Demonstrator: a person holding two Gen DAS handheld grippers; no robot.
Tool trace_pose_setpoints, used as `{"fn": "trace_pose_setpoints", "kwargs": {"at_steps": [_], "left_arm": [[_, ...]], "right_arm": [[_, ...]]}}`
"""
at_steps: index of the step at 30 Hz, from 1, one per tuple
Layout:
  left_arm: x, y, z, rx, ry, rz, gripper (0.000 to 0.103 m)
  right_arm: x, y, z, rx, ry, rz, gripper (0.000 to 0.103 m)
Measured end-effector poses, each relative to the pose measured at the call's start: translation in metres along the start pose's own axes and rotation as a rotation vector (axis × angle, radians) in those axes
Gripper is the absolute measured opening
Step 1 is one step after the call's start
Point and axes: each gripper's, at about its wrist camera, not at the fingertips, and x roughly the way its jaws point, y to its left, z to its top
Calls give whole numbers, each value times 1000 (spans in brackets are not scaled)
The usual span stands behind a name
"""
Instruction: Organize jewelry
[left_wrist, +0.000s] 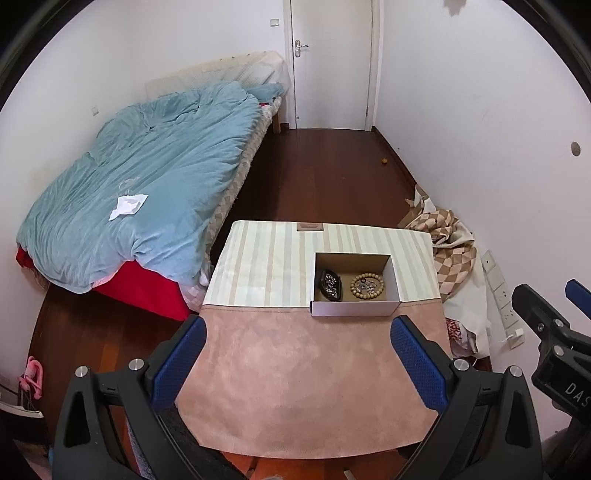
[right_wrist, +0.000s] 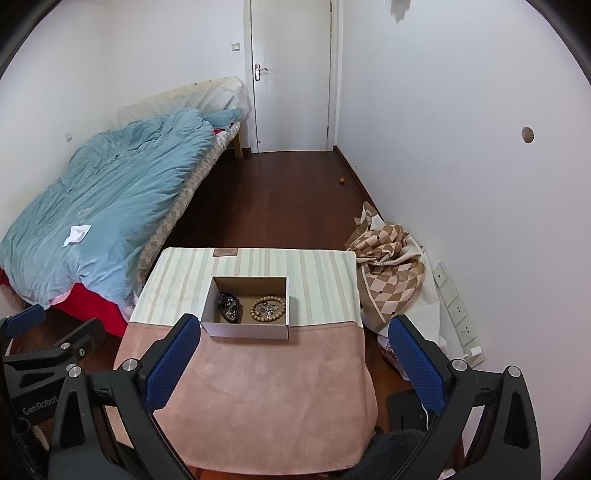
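Note:
An open cardboard box (left_wrist: 354, 308) stands on a small table covered in pink and striped cloth (left_wrist: 303, 369). Inside lie a black bracelet with pale stones (left_wrist: 330, 284) on the left and a wooden bead bracelet (left_wrist: 367, 286) on the right, with small metal pieces inside its ring. The box (right_wrist: 245, 330), the black bracelet (right_wrist: 229, 307) and the bead bracelet (right_wrist: 268, 308) also show in the right wrist view. My left gripper (left_wrist: 297, 363) is open and empty, held above the pink cloth near the table's front. My right gripper (right_wrist: 293, 363) is open and empty, also short of the box.
A bed with a blue duvet (left_wrist: 140, 184) stands left of the table. A checked cloth heap (left_wrist: 443, 240) lies on the floor at the right by the wall. A white door (left_wrist: 330, 62) is at the far end, across dark wooden floor (left_wrist: 325, 173).

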Motion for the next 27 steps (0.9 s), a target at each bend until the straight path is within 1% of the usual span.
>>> {"fn": "trace_pose_setpoints", "kwargs": {"at_steps": [4,11,16,27], "left_arm": [[13,1,8,-5,29,-2,102],[42,1,20,-5,96,2,102],[53,-1,27,-5,111,5,102],[64,-2,32,-1,133,9,102]], "right_arm": [[14,2,8,-4,21,-2,103],[50,6,16,-18,95,-6,103],[70,6,19,-21,131,-18,103],[79,6,24,-23,150,-29,103]]}}
